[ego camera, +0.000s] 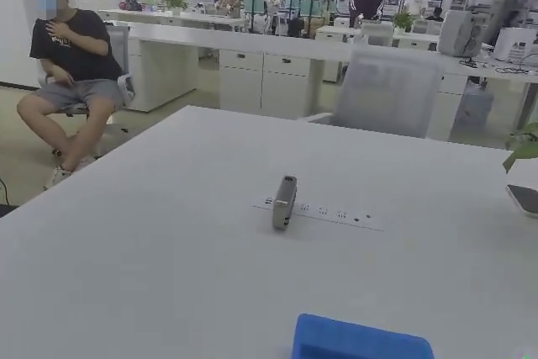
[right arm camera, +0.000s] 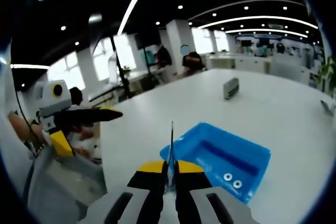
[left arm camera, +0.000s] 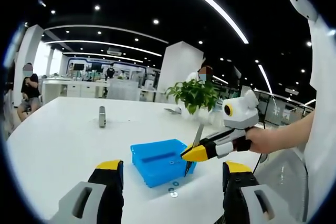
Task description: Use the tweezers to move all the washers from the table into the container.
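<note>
Slim metal tweezers (right arm camera: 171,145): being clamped by the right gripper (right arm camera: 170,169) at a corner of the blue plastic container (right arm camera: 210,148). Two small metal washers (right arm camera: 227,177) are lying inside, loose washers (left arm camera: 173,193) beside it on the white table (left arm camera: 63,145). Left gripper (left arm camera: 173,166): being held wide apart. Grey socket block (ego camera: 284,202) and potted green plant (left arm camera: 195,94) are standing behind.

Left gripper (left arm camera: 172,182): fingers (left arm camera: 108,179) spread wide at the bottom of its own view. Right gripper (right arm camera: 170,170): fingers pinched tight on tweezers (right arm camera: 171,140), bottom centre. Hand (left arm camera: 268,140) at right-centre of left gripper view, gripping the right gripper.
</note>
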Motion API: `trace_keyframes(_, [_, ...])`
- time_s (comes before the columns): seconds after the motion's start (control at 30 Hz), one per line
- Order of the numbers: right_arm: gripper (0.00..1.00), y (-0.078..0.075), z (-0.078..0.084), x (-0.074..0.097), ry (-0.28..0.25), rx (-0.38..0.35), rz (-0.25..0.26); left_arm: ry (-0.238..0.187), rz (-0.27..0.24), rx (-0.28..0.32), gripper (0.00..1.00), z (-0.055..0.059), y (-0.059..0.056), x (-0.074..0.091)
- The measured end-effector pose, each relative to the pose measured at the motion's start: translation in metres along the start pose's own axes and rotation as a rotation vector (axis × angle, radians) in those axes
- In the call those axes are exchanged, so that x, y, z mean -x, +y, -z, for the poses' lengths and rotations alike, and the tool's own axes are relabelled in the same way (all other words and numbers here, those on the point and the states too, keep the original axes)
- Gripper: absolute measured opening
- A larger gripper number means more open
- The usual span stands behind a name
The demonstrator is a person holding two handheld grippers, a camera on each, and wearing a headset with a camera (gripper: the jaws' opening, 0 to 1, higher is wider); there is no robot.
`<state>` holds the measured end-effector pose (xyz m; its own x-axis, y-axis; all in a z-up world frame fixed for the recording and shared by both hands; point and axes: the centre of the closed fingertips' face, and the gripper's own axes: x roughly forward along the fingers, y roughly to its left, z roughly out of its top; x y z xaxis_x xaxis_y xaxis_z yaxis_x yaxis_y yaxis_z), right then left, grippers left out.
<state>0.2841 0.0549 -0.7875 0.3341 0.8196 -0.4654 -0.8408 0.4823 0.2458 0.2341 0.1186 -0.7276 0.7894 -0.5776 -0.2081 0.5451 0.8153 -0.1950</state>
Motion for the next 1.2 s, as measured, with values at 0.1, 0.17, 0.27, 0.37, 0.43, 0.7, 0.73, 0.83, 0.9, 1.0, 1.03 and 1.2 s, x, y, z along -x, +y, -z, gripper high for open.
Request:
trace_keyframes(0.1, [0.03,-0.001,0.014,-0.009,0.037,-0.018,-0.004,-0.001,-0.001,-0.001,0.78,0.000,0.000,0.000])
trace_keyframes(0.17, [0.03,-0.008,0.022,-0.013,0.060,-0.018,0.008,-0.003,-0.003,0.001,0.78,-0.001,0.001,0.000])
trace_keyframes(0.27, [0.03,-0.015,0.022,-0.016,0.061,-0.021,0.021,-0.007,-0.007,0.001,0.78,-0.001,0.002,0.001])
trace_keyframes(0.37, [0.03,-0.019,0.020,-0.020,0.061,-0.002,0.045,-0.009,-0.011,0.003,0.78,-0.002,0.003,0.001])
trace_keyframes(0.43, [0.03,-0.027,0.023,-0.024,0.076,0.018,0.073,-0.012,-0.012,0.005,0.78,-0.002,0.003,0.001])
trace_keyframes(0.7, [0.04,-0.025,0.017,-0.029,0.045,-0.021,0.069,-0.009,-0.010,0.003,0.78,-0.002,0.002,0.002])
trace_keyframes(0.73, [0.04,-0.025,0.017,-0.030,0.046,-0.022,0.068,-0.009,-0.009,0.004,0.78,-0.002,0.002,0.001])
trace_keyframes(0.83, [0.04,-0.018,0.016,-0.030,0.045,-0.024,0.070,-0.005,-0.010,0.001,0.78,-0.001,0.003,0.001])
trace_keyframes(0.9, [0.04,-0.020,0.018,-0.029,0.048,-0.034,0.065,-0.006,-0.011,0.002,0.77,-0.001,0.003,0.002])
trace_keyframes(1.0, [0.04,-0.019,0.018,-0.029,0.051,-0.037,0.057,-0.008,-0.013,0.004,0.77,-0.001,0.003,0.002])
trace_keyframes(1.03, [0.04,-0.023,0.019,-0.028,0.052,-0.036,0.056,-0.008,-0.012,0.003,0.77,-0.001,0.003,0.002])
trace_keyframes(1.2, [0.04,-0.019,0.018,-0.028,0.055,-0.035,0.048,-0.004,-0.010,0.000,0.77,-0.001,0.002,0.001])
